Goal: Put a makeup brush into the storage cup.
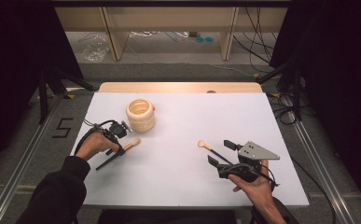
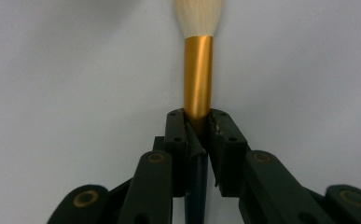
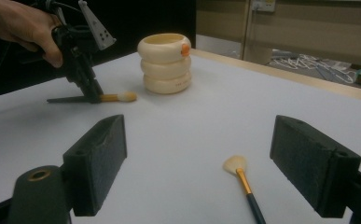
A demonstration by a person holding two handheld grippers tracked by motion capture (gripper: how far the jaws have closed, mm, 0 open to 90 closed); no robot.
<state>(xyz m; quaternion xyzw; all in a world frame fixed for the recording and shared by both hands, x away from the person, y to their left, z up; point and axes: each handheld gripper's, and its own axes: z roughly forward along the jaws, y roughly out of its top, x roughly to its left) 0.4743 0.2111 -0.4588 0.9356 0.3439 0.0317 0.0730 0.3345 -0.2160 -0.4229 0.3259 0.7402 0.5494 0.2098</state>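
Left gripper (image 1: 120,150): clamped on a brush (image 1: 122,151) lying just before the holder (image 1: 141,114); lift level, then tip handle-down into it. Right gripper (image 1: 221,153): jaws wide, empty, around the second brush (image 1: 211,149), farther right of the holder.

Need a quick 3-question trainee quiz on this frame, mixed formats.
1. True or false: the left hand-held gripper is shut on a makeup brush.
2. How do the right hand-held gripper jaws stand? A) open B) shut on the fan brush C) shut on nothing
3. Fill in: the cream ribbed holder stands ____ on the white table.

Key: 1 true; 2 A; 3 upright.
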